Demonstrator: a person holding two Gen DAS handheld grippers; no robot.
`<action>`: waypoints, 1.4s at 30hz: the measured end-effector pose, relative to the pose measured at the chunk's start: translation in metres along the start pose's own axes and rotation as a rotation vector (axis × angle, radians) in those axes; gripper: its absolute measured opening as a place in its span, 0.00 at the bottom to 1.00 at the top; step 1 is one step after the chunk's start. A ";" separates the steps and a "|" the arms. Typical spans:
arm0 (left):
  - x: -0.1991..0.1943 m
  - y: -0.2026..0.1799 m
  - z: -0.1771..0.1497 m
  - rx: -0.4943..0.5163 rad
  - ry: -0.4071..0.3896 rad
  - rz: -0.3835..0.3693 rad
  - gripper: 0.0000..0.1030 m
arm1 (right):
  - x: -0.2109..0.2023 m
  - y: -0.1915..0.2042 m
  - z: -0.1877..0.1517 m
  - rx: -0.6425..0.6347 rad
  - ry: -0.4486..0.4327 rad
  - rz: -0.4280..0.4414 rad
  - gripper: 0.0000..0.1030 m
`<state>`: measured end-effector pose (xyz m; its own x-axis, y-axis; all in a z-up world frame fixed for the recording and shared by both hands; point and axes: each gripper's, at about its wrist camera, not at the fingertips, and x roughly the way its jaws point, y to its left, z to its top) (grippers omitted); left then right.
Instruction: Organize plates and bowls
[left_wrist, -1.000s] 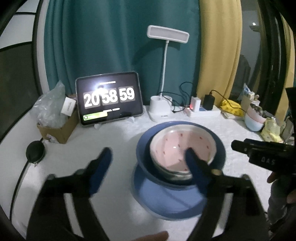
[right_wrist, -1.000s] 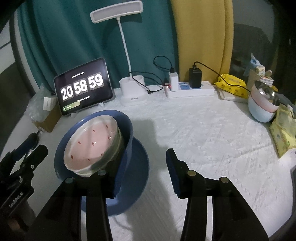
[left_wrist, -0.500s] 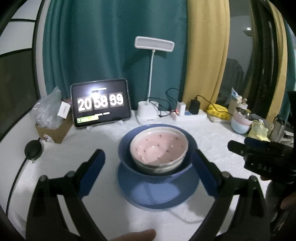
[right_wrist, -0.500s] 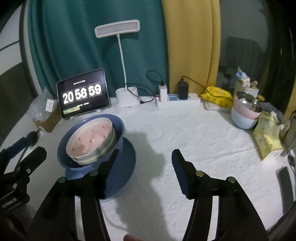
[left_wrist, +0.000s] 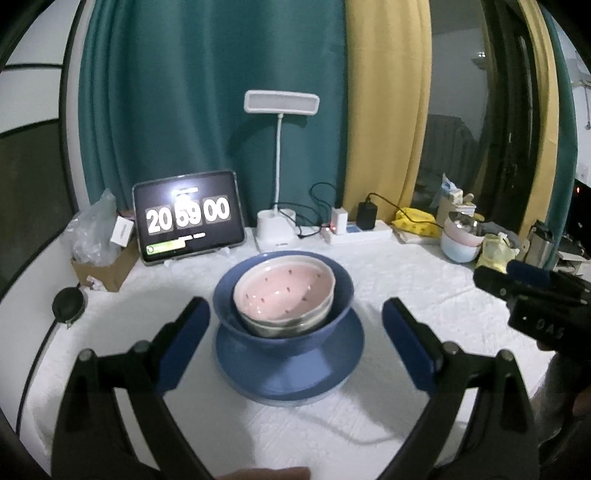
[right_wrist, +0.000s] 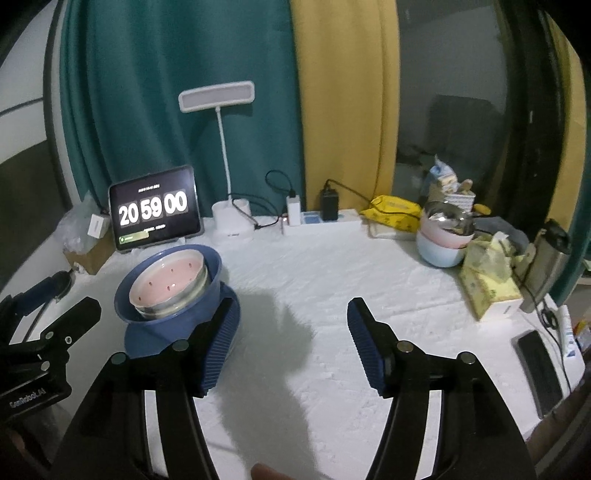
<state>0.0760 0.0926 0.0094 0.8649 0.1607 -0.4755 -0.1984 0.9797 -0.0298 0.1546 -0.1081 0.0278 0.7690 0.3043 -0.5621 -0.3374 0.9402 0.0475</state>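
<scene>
**Both grippers wide, clear of the nested stack**

My left gripper (left_wrist: 295, 332) stands with jaws spread wide, empty, framing the stack from the near side. My right gripper (right_wrist: 293, 339) is likewise spread and holds nothing. The pink speckled bowl (left_wrist: 284, 291) sits inside a metal bowl (left_wrist: 280, 326), within the blue bowl (left_wrist: 341, 295), on the blue plate (left_wrist: 332, 373). I judge the stack finished; retreat level, avoiding its rim.

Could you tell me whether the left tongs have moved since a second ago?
Yes. The left tongs have backed away from the pink bowl, which now sits farther from the fingers, clear of both.
</scene>
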 end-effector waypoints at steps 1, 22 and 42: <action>-0.003 -0.001 0.001 0.003 -0.005 0.001 0.93 | -0.005 -0.002 0.000 0.004 -0.008 -0.005 0.63; -0.068 -0.014 0.022 0.010 -0.113 -0.020 0.93 | -0.080 -0.002 0.006 -0.025 -0.134 -0.034 0.64; -0.121 -0.020 0.041 0.014 -0.219 -0.030 0.93 | -0.127 -0.014 0.010 -0.021 -0.211 -0.033 0.72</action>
<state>-0.0057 0.0585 0.1037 0.9501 0.1525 -0.2720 -0.1661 0.9857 -0.0276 0.0672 -0.1582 0.1068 0.8755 0.3009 -0.3781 -0.3199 0.9474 0.0134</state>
